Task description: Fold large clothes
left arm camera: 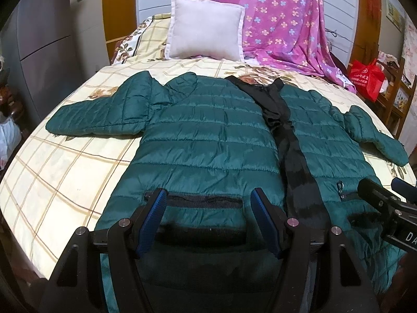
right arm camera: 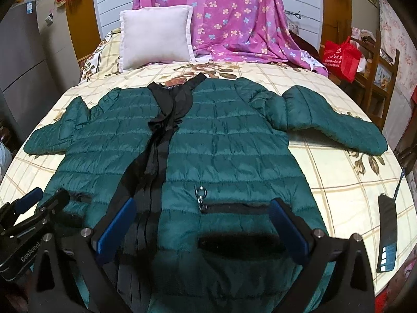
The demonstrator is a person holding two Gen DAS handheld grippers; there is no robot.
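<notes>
1. Lying flat on the bed (left arm camera: 65, 161), front up, the jacket (left arm camera: 208, 135) has both sleeves spread outward.
2. Left claw (left arm camera: 207, 206): fingers apart, above the left pocket (left arm camera: 194, 199), gripping nothing.
3. Right claw (right arm camera: 202, 216): fingers apart, above the right pocket (right arm camera: 234, 206), gripping nothing.
4. A pillow (left arm camera: 204, 30) stands at the bed's far end.

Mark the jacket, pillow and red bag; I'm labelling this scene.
jacket (left arm camera: 208, 135): left wrist view, quilted chest panel.
pillow (right arm camera: 153, 39): right wrist view, middle of its face.
red bag (right arm camera: 338, 57): right wrist view, printed front.
</notes>
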